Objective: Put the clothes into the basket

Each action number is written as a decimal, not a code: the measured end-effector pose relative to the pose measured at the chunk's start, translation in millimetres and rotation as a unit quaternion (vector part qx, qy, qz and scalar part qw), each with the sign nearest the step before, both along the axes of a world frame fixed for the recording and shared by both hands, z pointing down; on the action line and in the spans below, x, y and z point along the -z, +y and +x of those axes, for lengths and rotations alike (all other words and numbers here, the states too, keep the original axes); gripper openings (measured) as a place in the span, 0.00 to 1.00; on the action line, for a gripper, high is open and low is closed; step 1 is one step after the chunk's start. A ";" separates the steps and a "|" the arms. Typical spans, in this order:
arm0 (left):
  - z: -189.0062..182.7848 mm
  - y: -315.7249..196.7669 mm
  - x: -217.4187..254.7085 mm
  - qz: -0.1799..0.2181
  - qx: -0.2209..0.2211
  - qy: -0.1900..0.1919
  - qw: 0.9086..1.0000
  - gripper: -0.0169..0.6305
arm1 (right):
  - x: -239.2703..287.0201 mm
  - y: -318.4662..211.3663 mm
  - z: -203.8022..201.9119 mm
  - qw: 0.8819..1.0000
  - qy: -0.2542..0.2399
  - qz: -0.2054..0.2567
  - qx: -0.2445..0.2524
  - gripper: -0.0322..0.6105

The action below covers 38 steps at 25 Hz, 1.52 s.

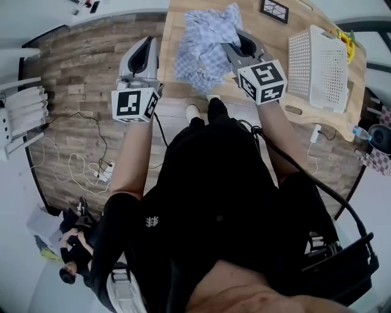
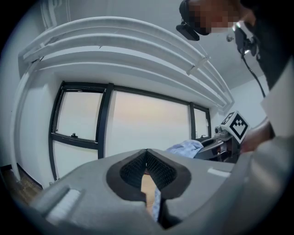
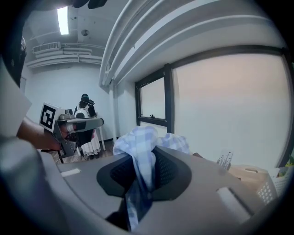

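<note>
A blue-and-white checked cloth (image 1: 204,52) hangs bunched above the near edge of the wooden table (image 1: 293,24). My right gripper (image 1: 232,41) is shut on it; in the right gripper view the fabric (image 3: 142,137) spills up and out between the closed pads (image 3: 146,156). My left gripper (image 1: 148,40) is held to the left of the cloth, over the floor and apart from it. Its tips (image 2: 147,152) meet with nothing gripped. The white slatted basket (image 1: 317,64) stands on the table to the right of the cloth, also low at the right of the right gripper view (image 3: 271,190).
A framed picture (image 1: 274,9) lies at the table's far side. White cables and a power strip (image 1: 91,168) trail on the wood floor to the left. A white rack (image 1: 24,110) stands at the far left. A person (image 1: 73,247) sits at the lower left.
</note>
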<state>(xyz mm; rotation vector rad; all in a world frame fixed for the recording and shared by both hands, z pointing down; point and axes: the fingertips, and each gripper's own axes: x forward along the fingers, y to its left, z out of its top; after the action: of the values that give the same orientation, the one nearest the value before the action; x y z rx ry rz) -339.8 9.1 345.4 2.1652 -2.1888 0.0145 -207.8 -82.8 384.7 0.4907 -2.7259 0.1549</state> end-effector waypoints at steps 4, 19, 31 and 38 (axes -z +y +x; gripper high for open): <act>3.4 -1.9 9.4 0.010 -0.017 -0.006 1.000 0.03 | 17.8 -4.4 8.3 1.000 -0.007 0.015 -0.022 0.17; 42.9 -18.6 43.6 0.047 -0.095 -0.004 0.994 0.03 | 86.5 -6.6 67.1 0.991 -0.028 0.071 -0.108 0.17; 119.7 -62.2 65.4 0.061 -0.126 -0.016 0.990 0.03 | 128.7 -39.0 141.0 0.985 -0.062 0.099 -0.131 0.17; 166.4 -97.7 67.7 0.061 -0.131 -0.015 0.989 0.03 | 140.3 -67.7 189.1 0.983 -0.072 0.104 -0.134 0.17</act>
<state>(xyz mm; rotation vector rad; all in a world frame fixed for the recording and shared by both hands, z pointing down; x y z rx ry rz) -173.4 -88.7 277.7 2.5210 -1.9495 -0.0764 -18.7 -150.5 244.4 0.9415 -2.8189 -0.0289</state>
